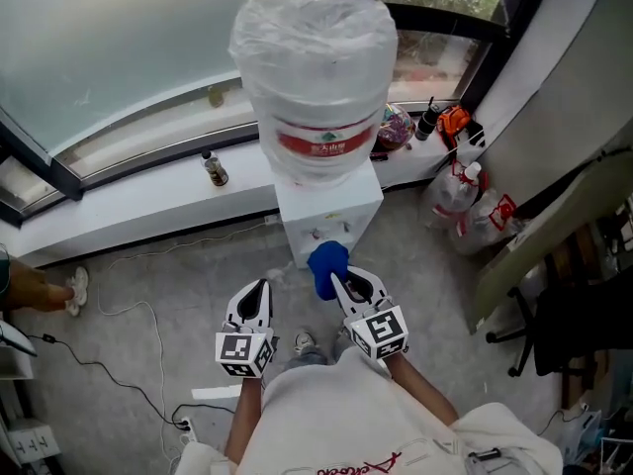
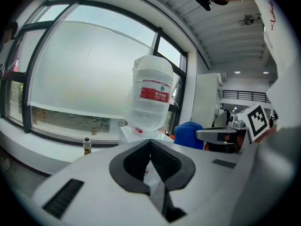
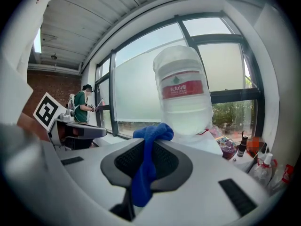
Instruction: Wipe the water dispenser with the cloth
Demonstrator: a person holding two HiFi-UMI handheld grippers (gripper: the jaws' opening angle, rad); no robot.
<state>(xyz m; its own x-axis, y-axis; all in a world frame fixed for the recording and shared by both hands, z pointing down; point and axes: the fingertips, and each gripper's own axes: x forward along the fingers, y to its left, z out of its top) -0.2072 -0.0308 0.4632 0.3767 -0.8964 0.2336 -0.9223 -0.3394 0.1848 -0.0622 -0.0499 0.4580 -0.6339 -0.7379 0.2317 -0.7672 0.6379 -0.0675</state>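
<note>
The right gripper [image 1: 346, 283], jaws clamped on the blue cloth [image 1: 326, 263], points straight at the front of the white water dispenser [image 1: 331, 211] just ahead and is nearer to it than the left gripper [image 1: 261, 290], whose jaws are pressed together on nothing.

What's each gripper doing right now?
Left gripper: closed, nothing between the jaws.
Right gripper: closed on the cloth.

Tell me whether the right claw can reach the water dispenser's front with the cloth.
Probably yes: the right claw, shut on the cloth, sits right before the water dispenser, nothing between.
</note>
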